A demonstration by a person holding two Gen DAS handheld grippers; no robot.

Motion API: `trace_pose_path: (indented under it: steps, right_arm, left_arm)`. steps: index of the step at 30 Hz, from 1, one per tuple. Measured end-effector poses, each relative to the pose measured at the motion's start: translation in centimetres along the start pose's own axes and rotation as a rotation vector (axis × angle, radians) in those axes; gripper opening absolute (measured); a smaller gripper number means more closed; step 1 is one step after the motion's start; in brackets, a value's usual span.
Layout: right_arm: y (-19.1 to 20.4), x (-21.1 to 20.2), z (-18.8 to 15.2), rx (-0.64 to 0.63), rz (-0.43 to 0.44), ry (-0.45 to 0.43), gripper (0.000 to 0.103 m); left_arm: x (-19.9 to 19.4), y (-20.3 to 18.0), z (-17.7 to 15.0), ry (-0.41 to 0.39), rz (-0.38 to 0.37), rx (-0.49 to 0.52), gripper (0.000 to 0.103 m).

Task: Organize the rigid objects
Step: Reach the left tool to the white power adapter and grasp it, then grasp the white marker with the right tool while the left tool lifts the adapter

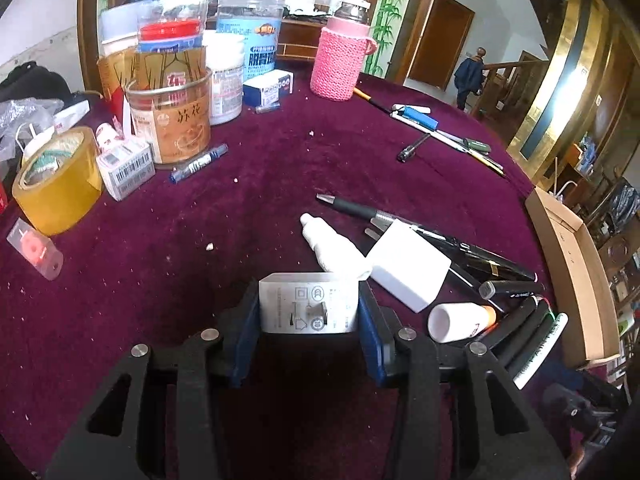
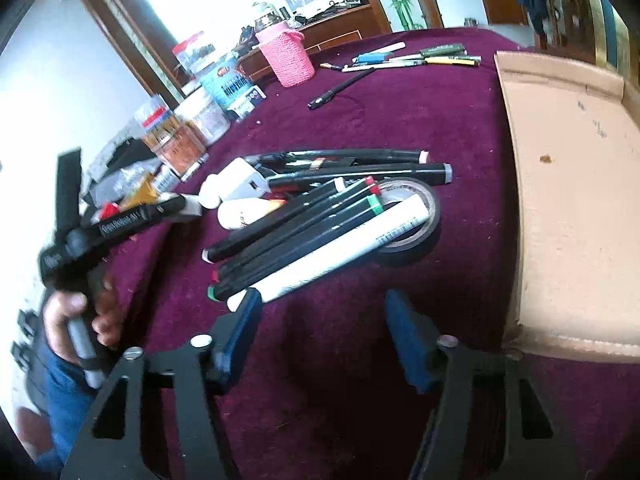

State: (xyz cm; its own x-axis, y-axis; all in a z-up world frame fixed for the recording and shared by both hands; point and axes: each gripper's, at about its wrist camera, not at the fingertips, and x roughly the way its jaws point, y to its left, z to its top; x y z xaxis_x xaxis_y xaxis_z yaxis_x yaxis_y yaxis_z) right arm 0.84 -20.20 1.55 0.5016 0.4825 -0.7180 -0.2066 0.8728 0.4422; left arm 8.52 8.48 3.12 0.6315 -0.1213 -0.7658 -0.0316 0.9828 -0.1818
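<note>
My left gripper (image 1: 309,306) is shut on a white plug adapter (image 1: 308,304) with printed markings, held just above the maroon tablecloth (image 1: 240,240). Beyond it lie a white tube (image 1: 336,246), a second white charger block (image 1: 408,268), a small white bottle (image 1: 456,322) and several black markers (image 1: 520,312). My right gripper (image 2: 320,316) is open and empty over the cloth, just in front of the marker pile (image 2: 304,236), which leans on a black tape roll (image 2: 412,224). The left gripper shows at the left of the right wrist view (image 2: 132,220).
An open cardboard box (image 2: 568,184) sits at the table's right edge. Jars and tins (image 1: 172,120), a yellow tape roll (image 1: 56,184), small boxes and a pink knitted bottle (image 1: 340,60) crowd the far left. Pens (image 1: 444,132) lie at the far right.
</note>
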Motion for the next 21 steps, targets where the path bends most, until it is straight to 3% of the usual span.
trace_pose_path:
  steps: [5,8,9,11,14,21]
  right_arm:
    - [-0.8,1.3,1.3,0.150,0.049,0.093,0.053]
    - [-0.9,2.3,2.3,0.198,0.033,0.109,0.052]
    - [-0.7,2.5,2.6,0.201,0.017,0.114,0.050]
    - [-0.6,3.0,3.1,0.214,0.011,0.114,0.037]
    - [0.0,3.7,3.4,0.174,0.020,0.128,0.026]
    - [1.4,2.5,3.5,0.032,0.047,0.113,0.024]
  left_arm:
    - [0.0,0.1,-0.2,0.016,-0.012,-0.015,0.043]
    - [0.0,0.5,-0.2,0.021,-0.030,-0.039,0.043]
    - [0.0,0.7,-0.2,0.023,-0.038,-0.049,0.043]
    - [0.1,1.0,-0.2,0.026,-0.052,-0.065,0.043]
    - [0.1,1.4,-0.2,0.028,-0.074,-0.090,0.043]
    - [0.2,2.5,0.0,0.022,-0.121,-0.155,0.043]
